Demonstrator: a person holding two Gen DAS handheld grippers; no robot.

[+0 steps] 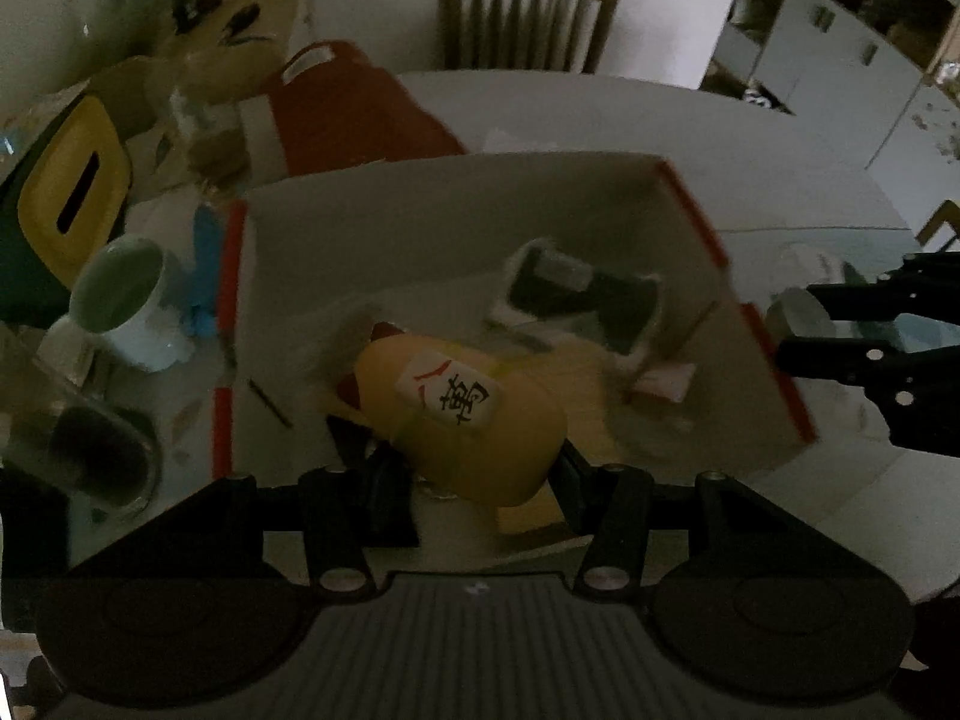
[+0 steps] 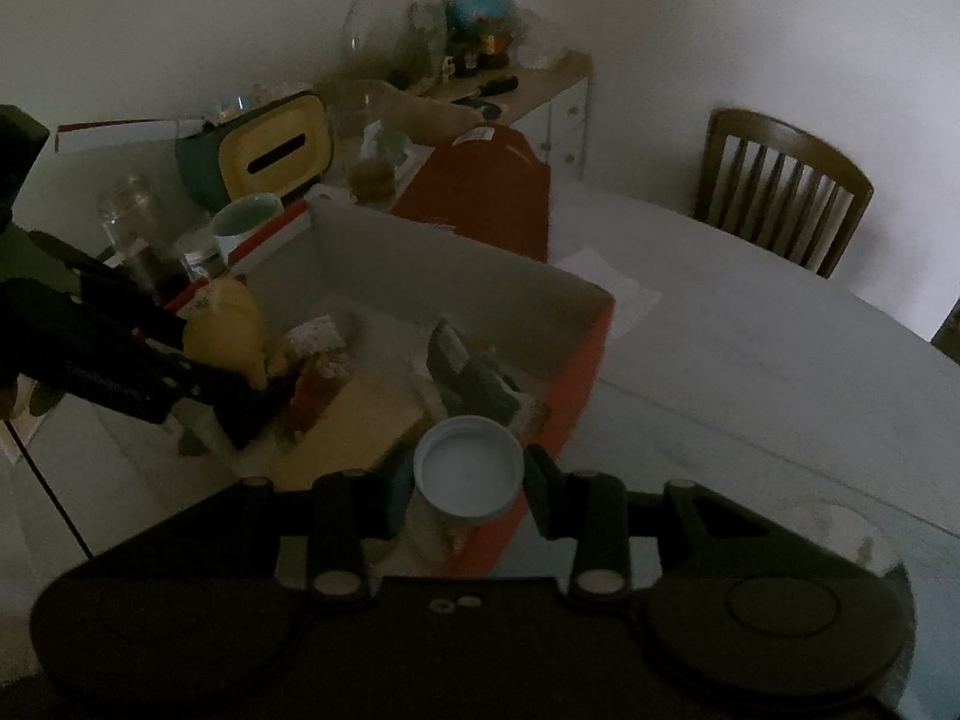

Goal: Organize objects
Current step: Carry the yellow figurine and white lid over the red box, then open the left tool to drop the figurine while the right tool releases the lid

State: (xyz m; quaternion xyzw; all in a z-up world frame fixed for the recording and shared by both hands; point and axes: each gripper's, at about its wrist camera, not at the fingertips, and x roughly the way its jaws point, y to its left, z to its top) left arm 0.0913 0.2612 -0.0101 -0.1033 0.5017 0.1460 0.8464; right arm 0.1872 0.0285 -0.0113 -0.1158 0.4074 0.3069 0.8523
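A yellow cat figurine [image 1: 462, 414] with a white label hangs over the open red-edged box [image 1: 450, 222], and my left gripper [image 1: 480, 480] is shut on its sides. The right wrist view shows the same figurine [image 2: 228, 324] at the box's [image 2: 450, 264] left side, held by the left gripper [image 2: 231, 399]. My right gripper [image 2: 468, 492] is shut on a small white-capped bottle [image 2: 468, 468] just above the box's near corner. In the left wrist view this bottle [image 1: 798, 312] and right gripper [image 1: 840, 330] sit outside the box's right wall. A black wrapped item [image 1: 576, 294] and a yellow flat piece [image 2: 360, 426] lie inside.
Left of the box stand a pale mug [image 1: 126, 300], a green tissue box with a yellow lid [image 1: 72, 192] and glass jars [image 2: 132, 222]. A red bag [image 2: 480, 186] lies behind it. A wooden chair [image 2: 780, 192] stands at the table's far edge. A glass dish [image 2: 852, 540] sits near right.
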